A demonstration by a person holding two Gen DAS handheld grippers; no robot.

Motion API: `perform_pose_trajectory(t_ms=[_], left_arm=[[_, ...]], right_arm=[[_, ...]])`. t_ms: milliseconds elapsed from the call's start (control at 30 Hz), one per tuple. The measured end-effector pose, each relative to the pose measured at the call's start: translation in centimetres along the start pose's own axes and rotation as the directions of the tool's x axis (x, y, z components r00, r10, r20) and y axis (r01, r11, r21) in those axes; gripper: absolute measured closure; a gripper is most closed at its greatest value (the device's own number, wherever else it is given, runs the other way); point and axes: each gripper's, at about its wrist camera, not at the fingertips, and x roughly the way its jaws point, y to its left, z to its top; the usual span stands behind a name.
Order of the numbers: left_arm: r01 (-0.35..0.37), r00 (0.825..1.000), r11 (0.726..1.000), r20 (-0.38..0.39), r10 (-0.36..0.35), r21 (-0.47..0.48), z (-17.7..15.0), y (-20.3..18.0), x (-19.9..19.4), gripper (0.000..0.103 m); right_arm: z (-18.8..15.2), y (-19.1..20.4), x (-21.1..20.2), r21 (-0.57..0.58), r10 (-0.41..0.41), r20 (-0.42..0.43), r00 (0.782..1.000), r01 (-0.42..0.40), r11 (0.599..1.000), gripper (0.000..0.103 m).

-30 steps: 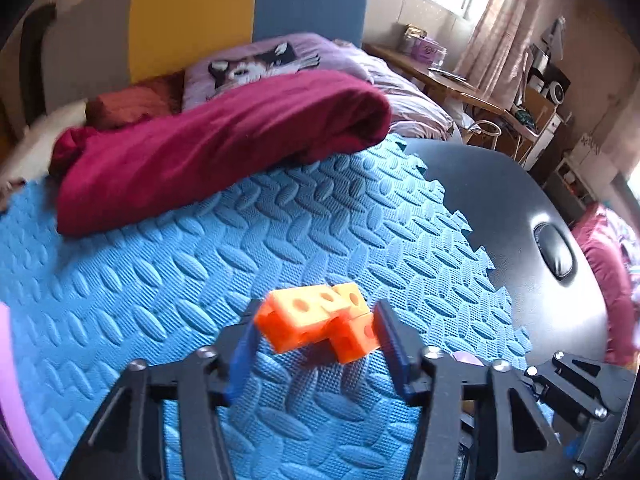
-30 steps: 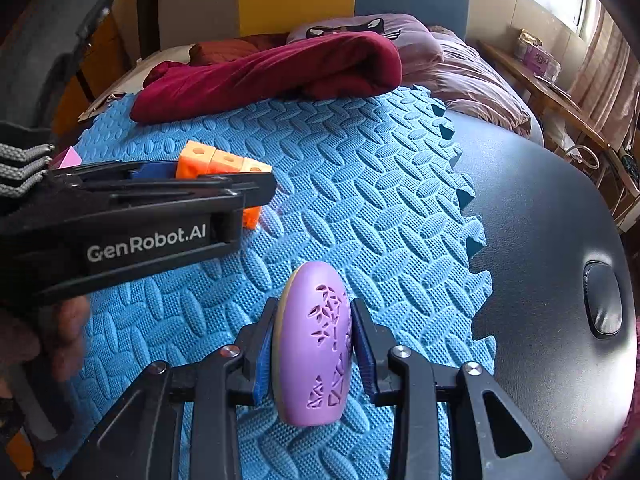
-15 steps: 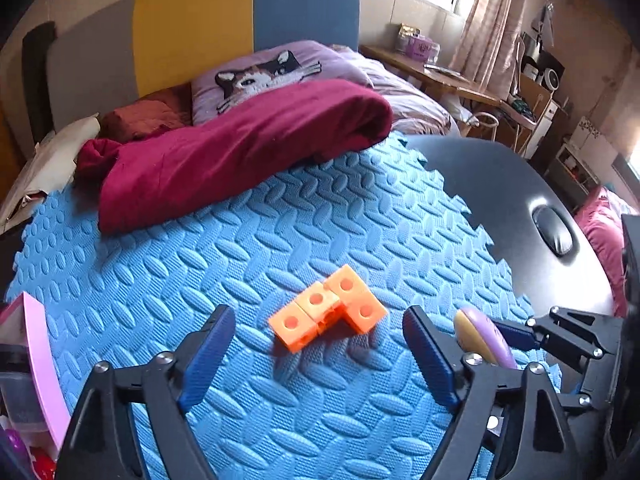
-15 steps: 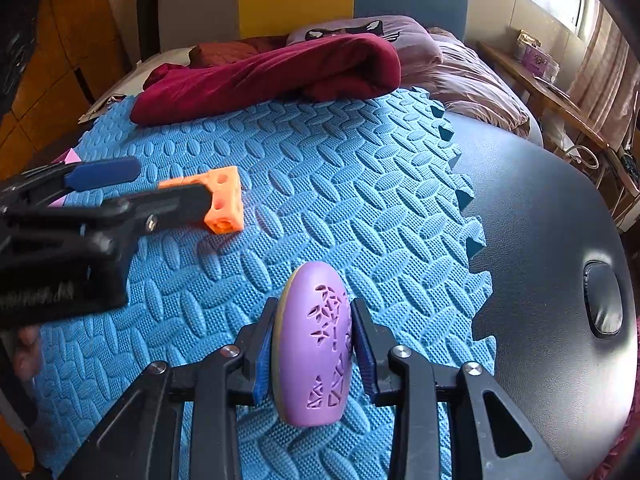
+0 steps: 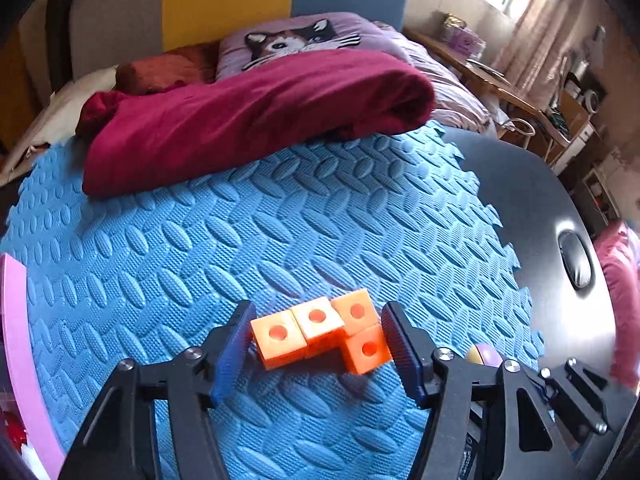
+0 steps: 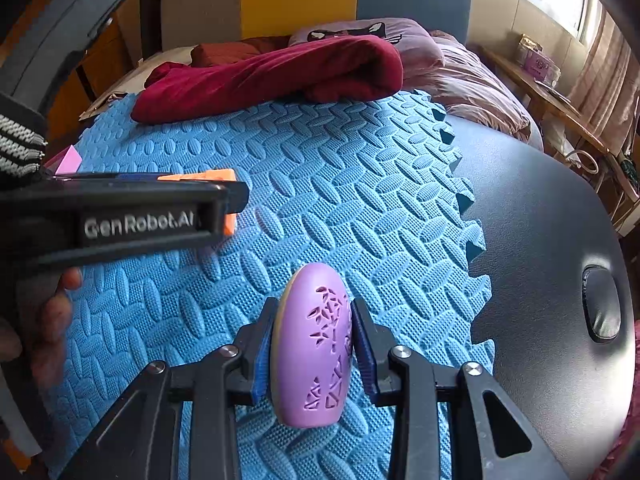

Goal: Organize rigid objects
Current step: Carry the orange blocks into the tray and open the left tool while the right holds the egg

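Note:
An orange block piece (image 5: 320, 334), several joined cubes with round holes, lies on the blue foam mat (image 5: 248, 240). My left gripper (image 5: 318, 344) straddles it, jaws close on both sides; contact is unclear. In the right wrist view the left gripper's body hides most of the orange piece (image 6: 230, 222). My right gripper (image 6: 312, 350) is shut on a purple egg-shaped case (image 6: 312, 344) with cut-out patterns, held above the mat. The case's tip shows in the left wrist view (image 5: 484, 354).
A dark red blanket (image 5: 248, 112) and a cat pillow (image 5: 296, 40) lie at the mat's far edge. A black table (image 5: 540, 220) with an oval inset (image 5: 574, 258) lies to the right. A pink bin edge (image 5: 16, 340) is at the left.
The left gripper, wide open and pulled back half a second ago, has moved forward and narrowed around the orange piece. The right gripper and purple case have not moved.

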Motion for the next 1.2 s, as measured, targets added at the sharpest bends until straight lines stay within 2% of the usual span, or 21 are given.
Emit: perform_pose_trajectory(t_ms=[100,433,900,1067,1200], left_arm=[[0.000,1.000,1.000,0.017,0.000,0.014,-0.9,0.2,-0.5,0.040],[-0.081,0.989,0.992,0.133,0.069,0.092,-5.8,0.5,-6.0,0.040],[-0.111,0.963,0.993,0.250,0.098,0.037,-10.9,3.1,-13.5,0.040],[-0.106,0.958,0.994,0.269,0.099,0.012,-11.9,4.2,-15.2,0.040],[-0.101,0.956,0.995,0.277,0.100,-0.011,-12.7,5.3,-16.2,0.040]], right_arm=[[0.0,0.1,0.0,-0.005,0.001,0.004,1.000,-0.001,1.000,0.068],[0.0,0.0,-0.1,0.003,0.003,0.014,1.000,-0.004,1.000,0.068],[0.1,0.1,-0.4,-0.008,-0.006,0.031,0.999,0.007,1.000,0.067],[0.2,0.6,-0.5,-0.039,-0.027,0.050,0.998,0.029,0.999,0.068],[0.2,0.3,-0.3,-0.019,-0.007,0.050,0.999,0.008,1.000,0.068]])
